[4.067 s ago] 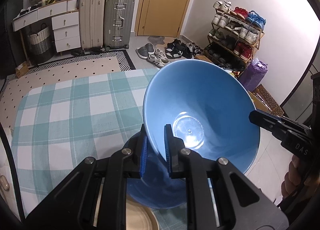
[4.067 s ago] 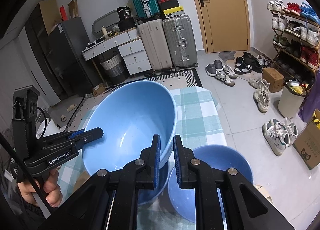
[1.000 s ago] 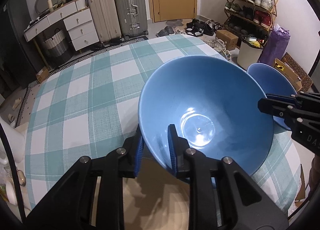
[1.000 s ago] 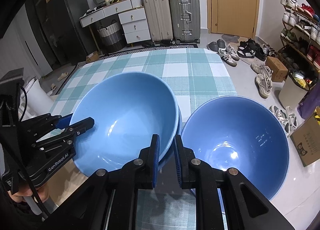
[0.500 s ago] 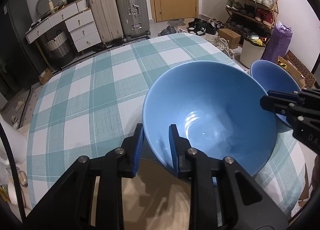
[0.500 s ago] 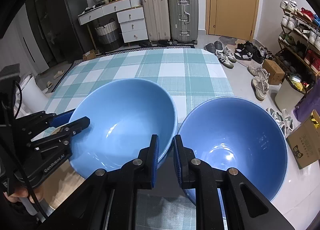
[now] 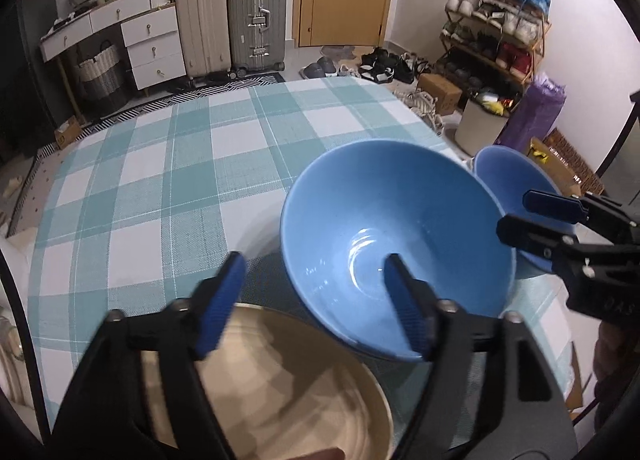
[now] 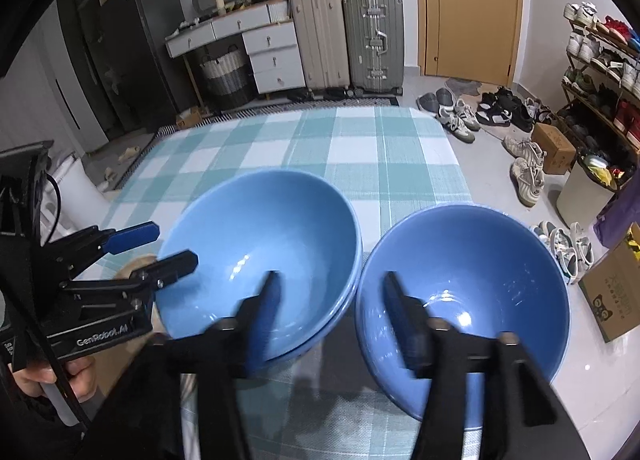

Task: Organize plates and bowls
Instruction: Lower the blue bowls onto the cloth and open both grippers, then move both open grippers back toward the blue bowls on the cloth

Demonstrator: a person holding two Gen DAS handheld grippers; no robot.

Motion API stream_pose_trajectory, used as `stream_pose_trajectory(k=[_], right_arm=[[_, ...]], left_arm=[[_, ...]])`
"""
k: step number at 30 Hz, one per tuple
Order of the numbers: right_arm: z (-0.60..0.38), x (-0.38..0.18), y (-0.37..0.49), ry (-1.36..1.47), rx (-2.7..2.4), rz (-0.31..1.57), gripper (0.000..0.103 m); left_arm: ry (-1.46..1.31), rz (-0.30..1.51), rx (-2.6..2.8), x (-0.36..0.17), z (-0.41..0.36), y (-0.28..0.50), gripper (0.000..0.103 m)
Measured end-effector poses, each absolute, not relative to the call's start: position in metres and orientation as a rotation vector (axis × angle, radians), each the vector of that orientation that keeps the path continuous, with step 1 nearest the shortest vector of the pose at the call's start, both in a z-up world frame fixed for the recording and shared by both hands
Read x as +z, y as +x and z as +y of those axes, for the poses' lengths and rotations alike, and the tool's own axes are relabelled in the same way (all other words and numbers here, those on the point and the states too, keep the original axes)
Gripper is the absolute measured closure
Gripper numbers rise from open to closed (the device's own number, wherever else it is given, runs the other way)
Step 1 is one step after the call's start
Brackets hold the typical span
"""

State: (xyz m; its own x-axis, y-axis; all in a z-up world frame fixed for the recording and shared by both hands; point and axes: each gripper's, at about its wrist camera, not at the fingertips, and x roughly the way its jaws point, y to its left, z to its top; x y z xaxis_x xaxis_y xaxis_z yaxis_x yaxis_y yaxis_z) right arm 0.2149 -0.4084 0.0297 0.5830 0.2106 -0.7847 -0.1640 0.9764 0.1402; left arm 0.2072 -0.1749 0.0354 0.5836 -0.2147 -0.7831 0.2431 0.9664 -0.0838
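Both tongs stand spread wide over blue bowls on a checked worktop.

The left tongs (image 7: 312,292) gape wide and grip nothing, one finger over the inside of the stacked blue bowl (image 7: 394,248), the other outside its rim above the beige plate (image 7: 280,384) at the worktop's near edge. The right tongs (image 8: 330,302) are likewise parted and empty, straddling the gap where the stacked bowl (image 8: 260,248) and the second blue bowl (image 8: 464,284) sit just beside each other; the second bowl lies at the worktop's right edge. Beneath them spreads the teal-and-white checked cloth (image 7: 160,188). Beyond the far edge stand suitcases (image 8: 348,40) and a shoe rack (image 7: 496,36).
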Motion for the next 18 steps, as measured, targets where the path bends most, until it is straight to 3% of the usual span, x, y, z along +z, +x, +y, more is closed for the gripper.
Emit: stream_pose_trajectory(k=[2, 5, 8, 18], right_arm=[[-0.411, 0.037, 0.210, 0.083, 0.227, 0.913, 0.021], [-0.416, 0.048, 0.202, 0.112, 0.230, 0.896, 0.013], [-0.421, 0.060, 0.193, 0.121, 0.221, 0.867, 0.004], [-0.460, 0.100, 0.154, 0.179, 0.189, 0.785, 0.001]], left_arm=[[0.012, 0.904, -0.288, 0.042, -0.171, 0.204, 0.024], [0.007, 0.901, -0.310, 0.051, -0.171, 0.197, 0.018], [-0.010, 0.890, -0.330, 0.062, -0.173, 0.186, 0.001], [-0.054, 0.880, -0.381, 0.088, -0.193, 0.146, 0.001]])
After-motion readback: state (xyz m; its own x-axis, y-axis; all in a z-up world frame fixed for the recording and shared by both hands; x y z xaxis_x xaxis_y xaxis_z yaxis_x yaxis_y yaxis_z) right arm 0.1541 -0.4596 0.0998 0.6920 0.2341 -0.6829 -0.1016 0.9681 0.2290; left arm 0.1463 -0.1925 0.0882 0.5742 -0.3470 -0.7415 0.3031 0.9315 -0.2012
